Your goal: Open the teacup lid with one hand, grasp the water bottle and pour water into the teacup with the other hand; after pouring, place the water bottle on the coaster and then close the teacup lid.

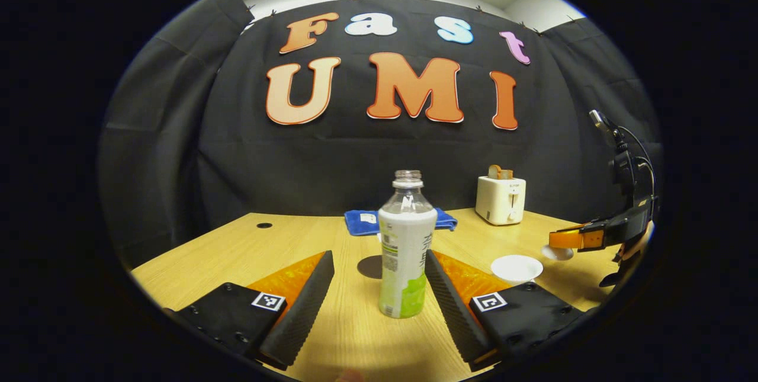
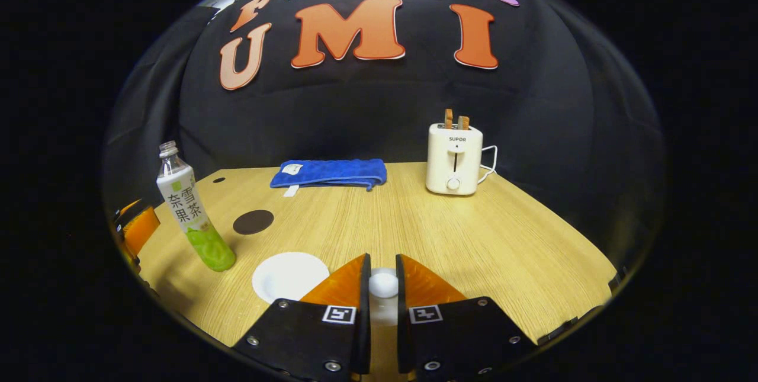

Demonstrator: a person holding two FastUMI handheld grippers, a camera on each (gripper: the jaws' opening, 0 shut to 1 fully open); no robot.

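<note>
Lid is off, clamped in the right gripper jaws, while the left gripper jaws stand apart around the upright water bottle; pouring, coaster placement and closing remain.

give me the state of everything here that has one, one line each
water bottle: upright on the table, cap off, between the open fingers of the left gripper, not gripped
teacup lid: lifted off, pinched by the right gripper
teacup: uncovered
coaster: bare
toaster: toast sticking up
blue towel: folded flat
</note>
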